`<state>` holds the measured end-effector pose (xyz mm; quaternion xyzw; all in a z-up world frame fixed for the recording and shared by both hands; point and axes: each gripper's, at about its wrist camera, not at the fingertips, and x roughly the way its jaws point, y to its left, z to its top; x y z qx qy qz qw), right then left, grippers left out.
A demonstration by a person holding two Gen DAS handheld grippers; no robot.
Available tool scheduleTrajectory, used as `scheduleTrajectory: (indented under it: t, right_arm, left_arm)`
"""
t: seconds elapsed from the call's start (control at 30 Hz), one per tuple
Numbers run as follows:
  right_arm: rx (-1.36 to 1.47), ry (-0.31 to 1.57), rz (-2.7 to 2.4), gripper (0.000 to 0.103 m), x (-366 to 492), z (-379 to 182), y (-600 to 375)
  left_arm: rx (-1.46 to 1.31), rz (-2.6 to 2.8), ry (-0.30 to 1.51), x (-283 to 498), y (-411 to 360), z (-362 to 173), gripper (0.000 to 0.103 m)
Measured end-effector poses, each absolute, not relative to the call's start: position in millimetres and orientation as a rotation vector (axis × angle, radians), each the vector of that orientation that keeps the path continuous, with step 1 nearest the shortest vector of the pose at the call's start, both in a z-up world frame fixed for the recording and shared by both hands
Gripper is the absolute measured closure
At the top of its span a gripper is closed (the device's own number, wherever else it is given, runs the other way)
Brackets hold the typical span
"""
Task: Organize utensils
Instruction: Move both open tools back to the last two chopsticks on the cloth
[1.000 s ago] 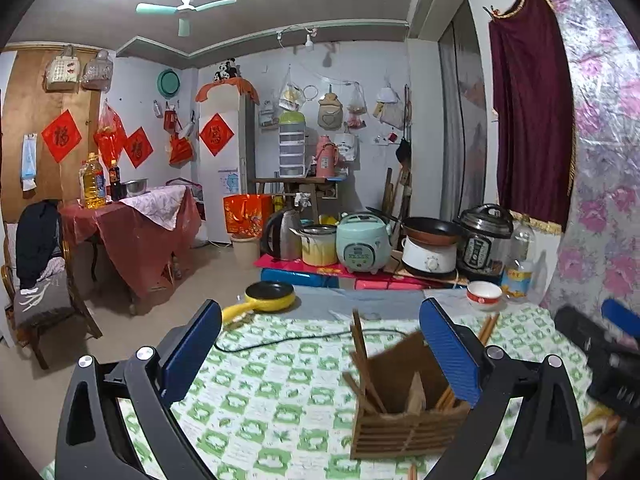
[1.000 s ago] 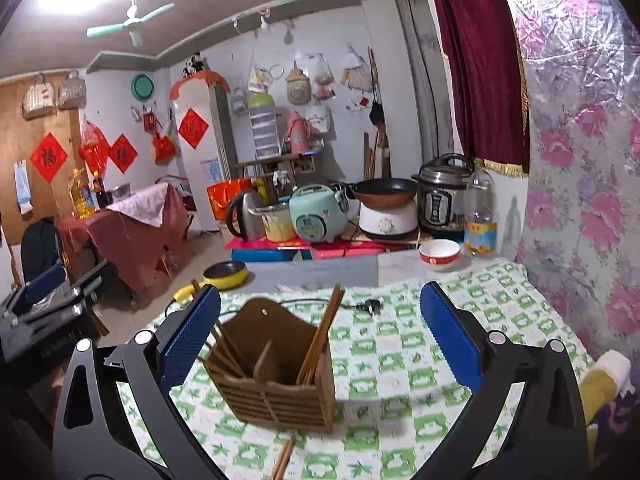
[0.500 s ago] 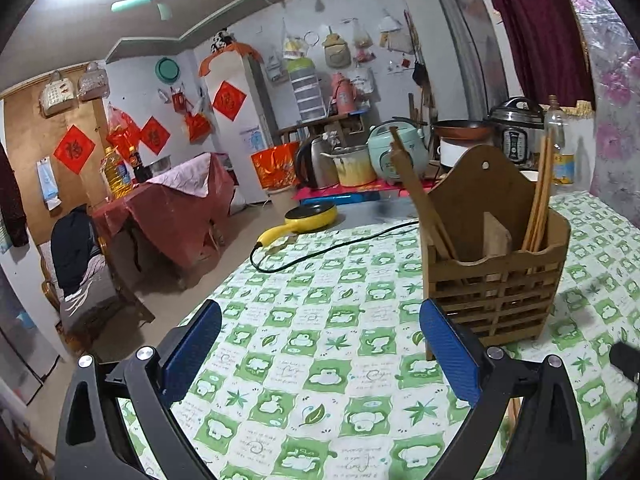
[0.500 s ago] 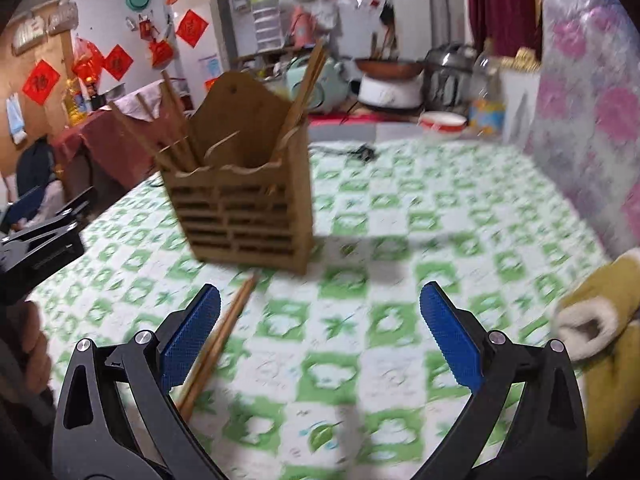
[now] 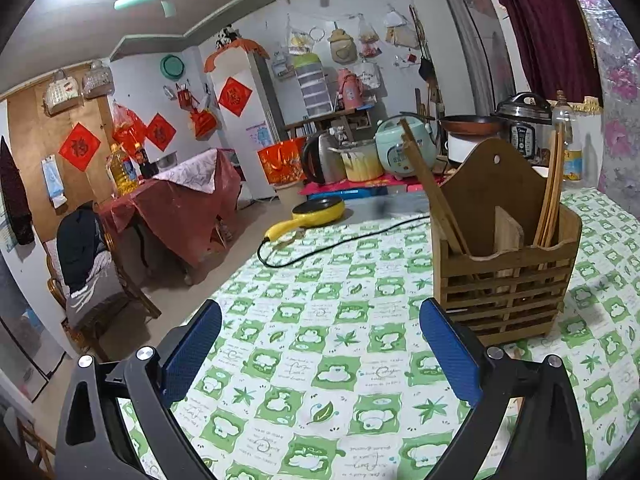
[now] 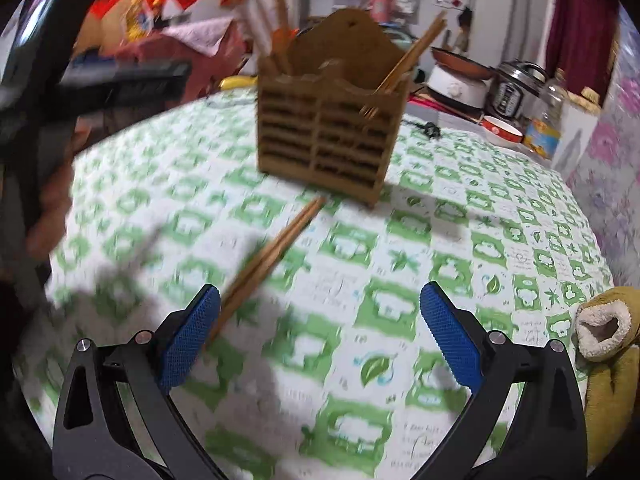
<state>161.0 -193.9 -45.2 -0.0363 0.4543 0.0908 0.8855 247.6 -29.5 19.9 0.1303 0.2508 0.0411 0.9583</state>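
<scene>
A slatted wooden utensil holder [image 5: 506, 276] stands on the green-checked tablecloth [image 5: 320, 352], with chopsticks [image 5: 432, 184] leaning in its left compartment and more upright at its right. My left gripper [image 5: 320, 352] is open, low over the cloth, left of and in front of the holder. In the right wrist view the holder [image 6: 332, 136] stands further back. A loose pair of wooden chopsticks [image 6: 268, 260] lies on the cloth, running from the holder's foot to just beside the left finger of my open right gripper [image 6: 320, 332]. Nothing is between either gripper's fingers.
A yellow pan [image 5: 308, 214] and a black cord [image 5: 340, 240] lie at the table's far edge. A yellow fleece-lined slipper [image 6: 608, 344] sits at the right. A hand on the other gripper's handle [image 6: 52, 200] shows at the left. Cookers and a bowl [image 6: 500, 128] stand behind.
Both grippers have dropped lower toward the table. The right one moved left and nearer the loose chopsticks, which now reach its left finger. Both stay open.
</scene>
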Motion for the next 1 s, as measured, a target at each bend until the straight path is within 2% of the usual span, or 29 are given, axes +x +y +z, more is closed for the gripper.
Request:
scheduleTrajectory:
  t: [0.23, 0.53, 0.7, 0.9, 1.0]
  right_arm:
    - [-0.209, 1.011, 0.266, 0.006, 154.6, -60.8, -168.3]
    - [-0.143, 1.005, 0.372, 0.006, 147.2, -53.6, -168.9]
    - [-0.232, 1.052, 0.389, 0.006, 139.8, -64.9, -157.1]
    - [-0.046, 1.086, 0.199, 0.007, 147.2, -67.8, -221.6]
    - [0.049, 1.074, 0.165, 0.011, 146.7, -65.7, -242.6]
  left_arm:
    - [0.264, 0.085, 0.557, 254.0, -27.2, 12.8, 0.006]
    - [0.290, 0.084, 0.550, 253.9, -31.7, 10.4, 0.006]
    - [0.294, 0.087, 0.554, 253.9, -32.2, 9.3, 0.006]
    - [0.305, 0.019, 0.624, 251.5, -29.1, -4.0, 0.006]
    - [0.315, -0.084, 0.684, 244.3, -29.6, -15.7, 0.006]
